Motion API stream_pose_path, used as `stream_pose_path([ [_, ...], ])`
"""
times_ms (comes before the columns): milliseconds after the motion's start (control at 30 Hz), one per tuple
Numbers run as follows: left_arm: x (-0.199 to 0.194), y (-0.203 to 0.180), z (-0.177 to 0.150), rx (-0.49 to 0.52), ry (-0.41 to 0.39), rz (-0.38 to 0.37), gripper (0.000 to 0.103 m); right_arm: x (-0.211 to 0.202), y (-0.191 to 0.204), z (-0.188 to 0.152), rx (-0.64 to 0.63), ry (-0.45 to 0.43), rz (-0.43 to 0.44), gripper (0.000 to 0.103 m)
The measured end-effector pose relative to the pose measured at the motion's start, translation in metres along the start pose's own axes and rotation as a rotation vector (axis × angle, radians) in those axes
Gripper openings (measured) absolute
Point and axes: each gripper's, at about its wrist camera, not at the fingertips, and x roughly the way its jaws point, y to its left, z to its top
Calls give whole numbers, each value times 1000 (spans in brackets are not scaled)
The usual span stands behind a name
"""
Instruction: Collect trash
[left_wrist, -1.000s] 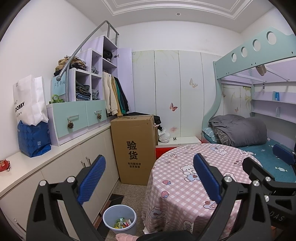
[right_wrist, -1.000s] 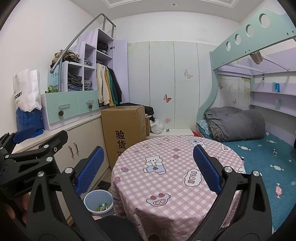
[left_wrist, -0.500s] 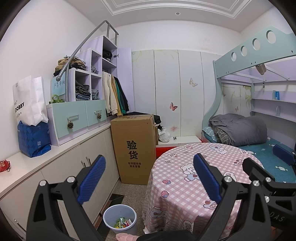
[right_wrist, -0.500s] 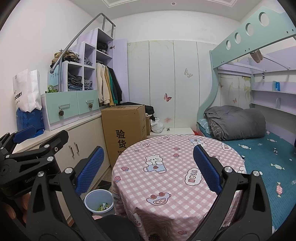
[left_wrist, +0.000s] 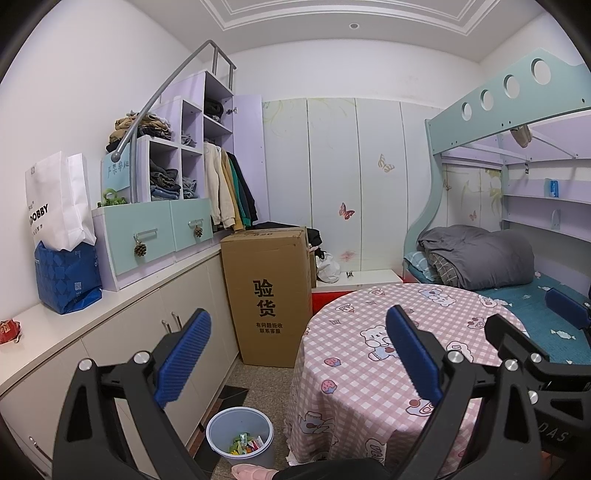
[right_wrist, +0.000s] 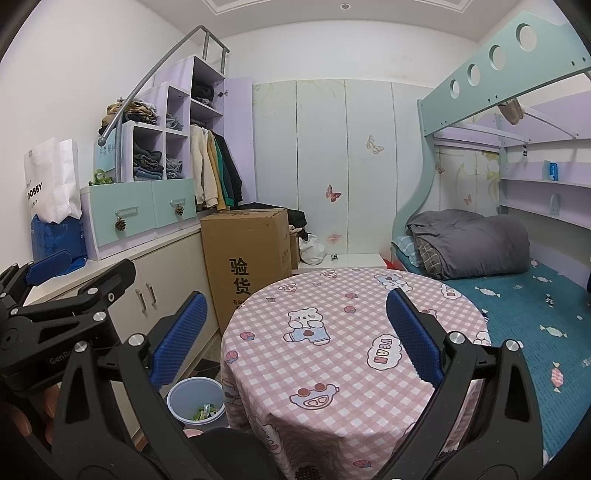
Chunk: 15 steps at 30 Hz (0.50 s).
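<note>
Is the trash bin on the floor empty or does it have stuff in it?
Not empty. The bin stands upright beside the table, open-topped, with colourful wrappers at its bottom.

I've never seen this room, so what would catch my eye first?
The round table in its pink checked bear cloth fills the middle, with both open grippers, left and right, held over it. A tall cardboard box stands behind it to the left, and a small bin with wrappers sits on the floor beside the table.

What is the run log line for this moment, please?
left hand-held gripper: open, empty | right hand-held gripper: open, empty | bin: holds wrappers | table: bare
</note>
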Motion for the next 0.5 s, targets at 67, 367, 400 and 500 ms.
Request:
stream_pose_path([
  [67,0,0,0,1,-1,1,94,0,-1,-1,1,1,-1,96],
  [367,2,3,-1,6,3,-2,94,0,-1,0,1,2,0,96],
  [400,2,3,-2,7,4,-2,94,0,0,0,1,2,-1,96],
  [500,3,3,-1,7,3,-3,94,0,-1,-1,1,1,-2,96],
])
